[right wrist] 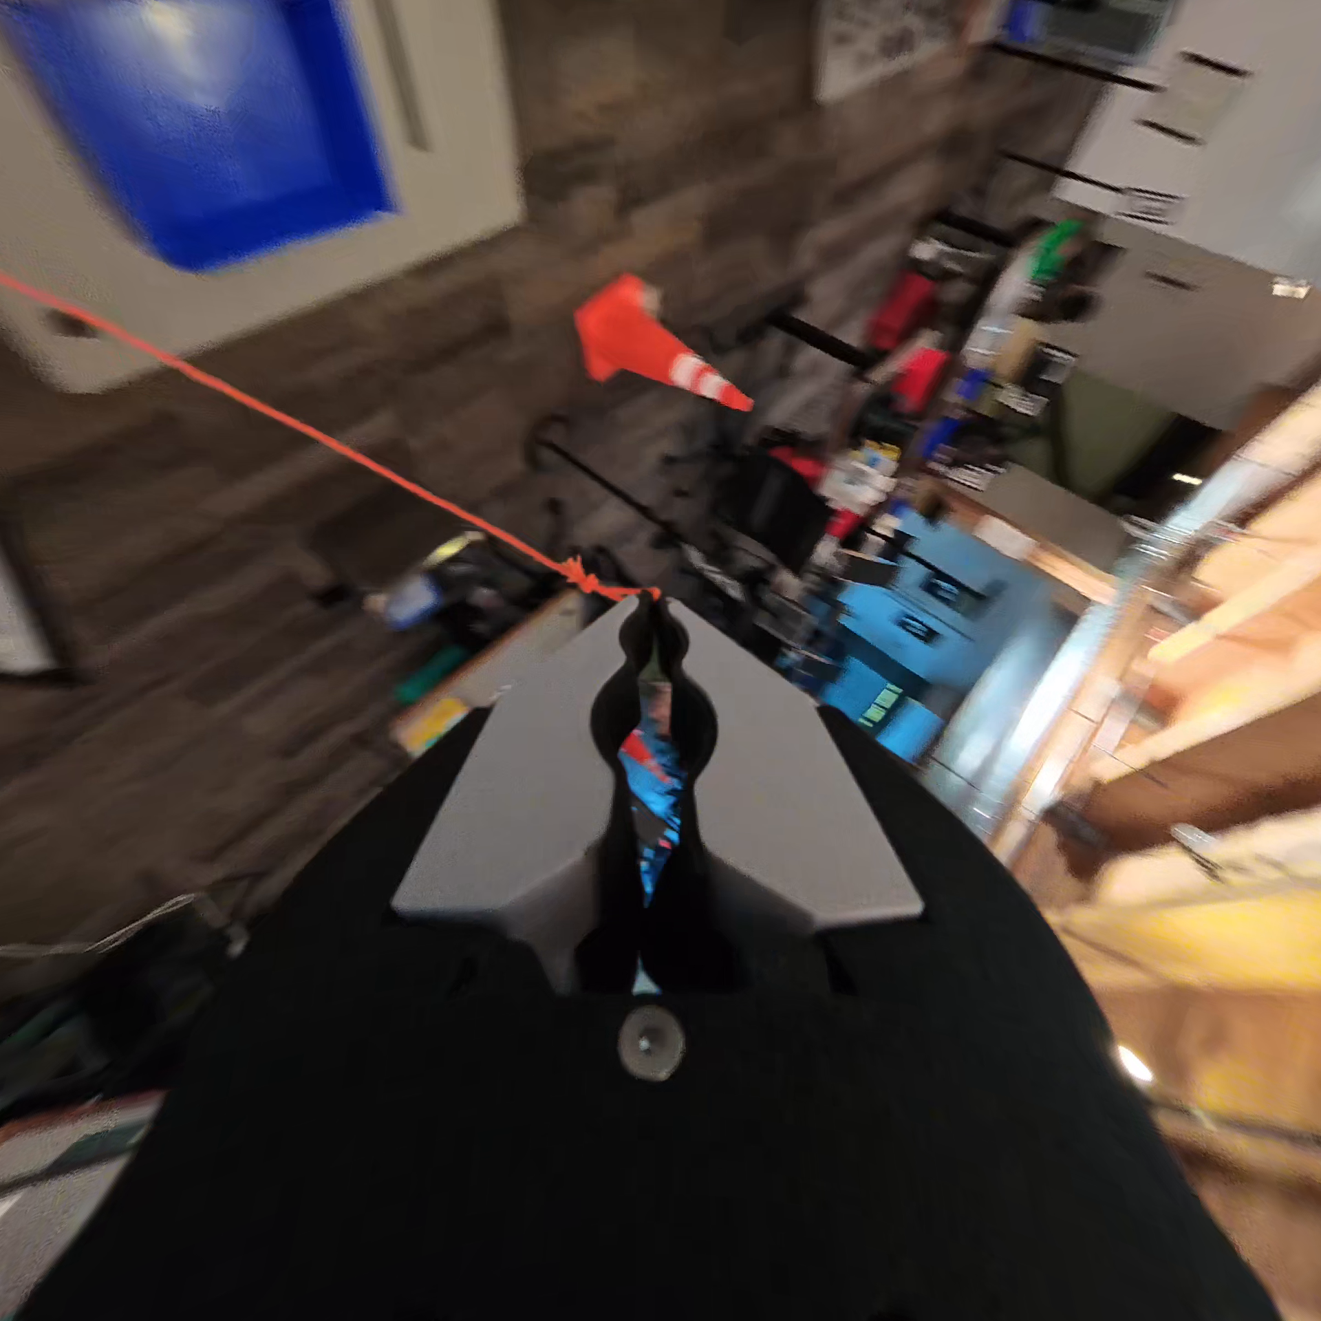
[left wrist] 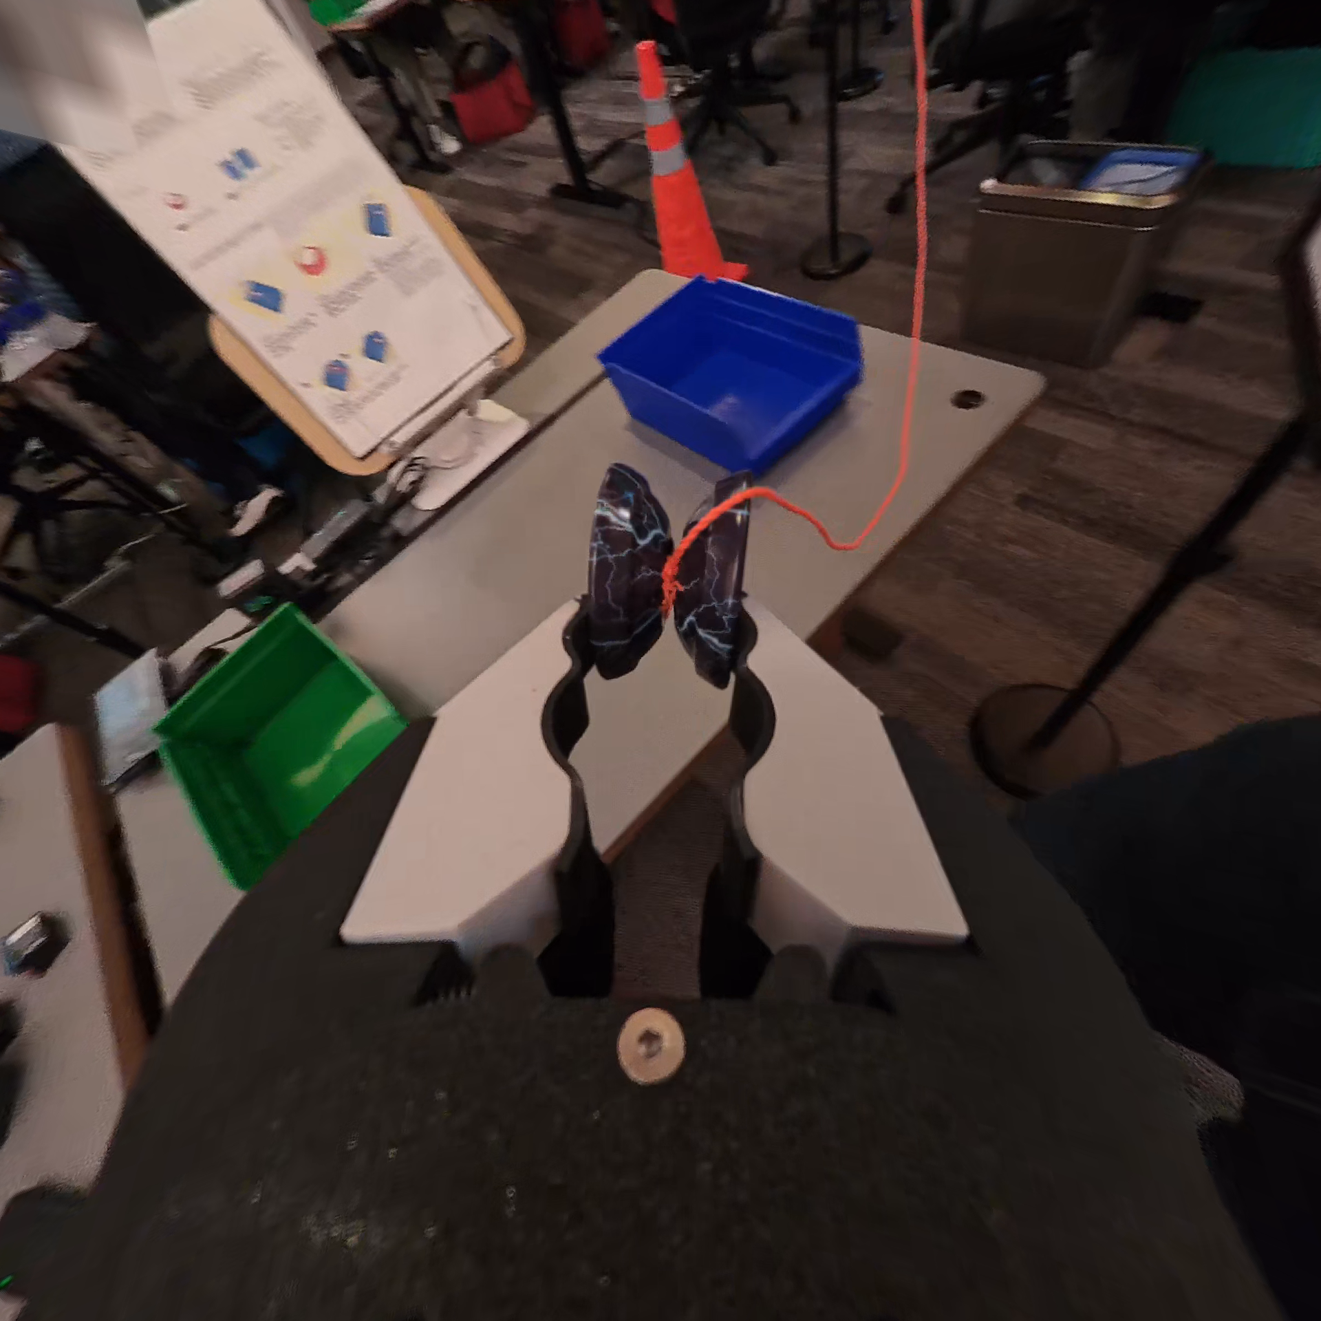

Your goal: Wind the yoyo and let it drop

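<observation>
- Yoyo: one is seen, dark with blue lightning streaks, clamped by its two outer faces at the tips of the left claw, above the grey desk; the groove is thereby left exposed, presumably so that string can be laid into it.
- One orange string is counted; it leaves the groove, sags in a slack loop and rises out of view.
- The string's knotted end is pinched at the very tips of the right claw, which is closed almost fully; the end is judged to be held high so that turns can be wound on.
- Two bins are counted on desks: one blue bin, one green bin.
- One orange cone stands on the floor beyond.
</observation>
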`<state>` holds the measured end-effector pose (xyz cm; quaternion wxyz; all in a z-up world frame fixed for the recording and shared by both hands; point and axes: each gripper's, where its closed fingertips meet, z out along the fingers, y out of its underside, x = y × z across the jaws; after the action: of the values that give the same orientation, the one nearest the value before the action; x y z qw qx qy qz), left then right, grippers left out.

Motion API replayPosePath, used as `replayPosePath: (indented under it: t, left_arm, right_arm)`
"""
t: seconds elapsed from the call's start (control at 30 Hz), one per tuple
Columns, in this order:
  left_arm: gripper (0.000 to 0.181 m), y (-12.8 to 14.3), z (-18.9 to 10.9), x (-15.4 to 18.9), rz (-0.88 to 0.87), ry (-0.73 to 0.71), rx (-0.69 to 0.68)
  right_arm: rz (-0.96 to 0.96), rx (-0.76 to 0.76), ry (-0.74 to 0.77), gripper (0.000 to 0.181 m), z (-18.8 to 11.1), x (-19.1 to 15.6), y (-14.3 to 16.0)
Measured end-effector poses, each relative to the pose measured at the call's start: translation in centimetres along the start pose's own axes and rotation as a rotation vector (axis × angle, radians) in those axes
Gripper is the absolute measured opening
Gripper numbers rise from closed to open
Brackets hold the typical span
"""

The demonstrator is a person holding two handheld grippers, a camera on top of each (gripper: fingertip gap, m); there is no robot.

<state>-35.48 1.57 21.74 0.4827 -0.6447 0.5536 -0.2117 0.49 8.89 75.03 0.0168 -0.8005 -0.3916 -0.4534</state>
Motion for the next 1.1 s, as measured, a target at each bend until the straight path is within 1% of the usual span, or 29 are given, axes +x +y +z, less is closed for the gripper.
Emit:
replayPosePath:
  t: [0.07,0.1,0.17,0.2,0.23,0.27,0.33,0.37,0.4,0.47,0.53,0.57,0.63,0.67,0.7,0.73,0.8,0.87,0.93,0.97,1.0,1.03,1.1]
  left_arm:
    - [0.034,-0.1,1.0,-3.2,-0.024,-0.066,-0.03]
    - [0.034,0.4,1.8,-4.8,-0.043,-0.096,-0.056]
    - [0.034,2.2,4.2,-7.5,-0.094,-0.125,-0.123]
    - [0.034,3.1,5.5,-8.5,-0.121,-0.133,-0.153]
    - [0.034,3.8,6.8,-9.5,-0.148,-0.136,-0.177]
    - [0.034,4.2,8.2,-10.3,-0.179,-0.137,-0.19]
    - [0.034,4.5,10.8,-11.6,-0.254,-0.126,-0.211]
    - [0.034,4.4,12.0,-12.2,-0.289,-0.123,-0.219]
    - [0.034,4.2,13.1,-12.8,-0.311,-0.12,-0.234]
    - [0.034,3.6,15.1,-14.1,-0.316,-0.13,-0.266]
    - [0.034,2.3,16.8,-15.1,-0.337,-0.129,-0.277]
    - [0.034,1.7,17.6,-15.5,-0.357,-0.124,-0.282]
    - [0.034,0.9,19.0,-16.1,-0.427,-0.103,-0.3]
    - [0.034,0.7,19.6,-16.2,-0.492,-0.081,-0.312]
    - [0.034,0.6,20.2,-16.3,-0.57,-0.069,-0.324]
    - [0.034,0.8,20.7,-16.4,-0.673,-0.05,-0.338]
    - [0.034,1.4,21.8,-16.4,-0.901,-0.005,-0.356]
    - [0.034,1.6,22.8,-16.3,-1.049,0.043,-0.347]
    - [0.034,1.4,23.7,-16.6,-1.08,0.067,-0.345]
    - [0.034,1.0,24.0,-16.9,-1.059,0.075,-0.351]
    - [0.034,0.5,24.3,-17.0,-1.037,0.09,-0.362]
    - [0.034,-0.2,24.6,-17.2,-1.028,0.109,-0.366]
    - [0.034,-1.9,25.0,-17.6,-1.039,0.145,-0.36]
  right_arm:
    - [0.052,-0.017,0.138,0.0,3.9,4.5,-0.4]
    - [0.117,0.011,0.159,0.0,5.5,6.5,-1.0]
    - [0.261,0.147,0.201,0.0,7.9,10.8,-2.9]
    - [0.3,0.219,0.215,0.0,9.1,12.5,-4.1]
    - [0.309,0.277,0.207,0.0,10.6,13.5,-5.5]
    - [0.3,0.321,0.176,0.0,12.4,13.7,-7.0]
    - [0.264,0.403,0.121,0.0,16.6,12.9,-10.7]
    - [0.244,0.441,0.078,0.0,18.9,11.6,-12.7]
    - [0.228,0.49,0.006,0.0,21.3,9.6,-14.9]
    - [0.197,0.611,-0.184,0.0,25.7,4.0,-19.4]
    - [0.195,0.717,-0.382,0.001,29.7,-2.5,-23.3]
    - [0.203,0.755,-0.481,0.011,31.6,-5.9,-24.9]
    - [0.235,0.851,-0.69,0.041,34.3,-12.8,-28.1]
    - [0.263,0.872,-0.752,0.052,35.7,-15.7,-29.2]
    - [0.3,0.895,-0.8,0.057,36.8,-18.2,-30.1]
    - [0.33,0.935,-0.84,0.062,37.2,-20.5,-31.0]
    - [0.413,1.029,-0.867,0.072,37.3,-24.0,-32.3]
    - [0.527,1.146,-0.937,0.069,35.6,-27.2,-33.4]
    - [0.658,1.314,-1.048,0.07,32.2,-29.7,-34.6]
    - [0.716,1.361,-1.082,0.069,30.6,-30.7,-35.2]
    - [0.733,1.384,-1.076,0.062,29.5,-31.8,-35.7]
    - [0.723,1.404,-1.035,0.057,28.4,-32.7,-36.2]
    - [0.672,1.426,-0.909,0.055,26.7,-34.1,-37.6]
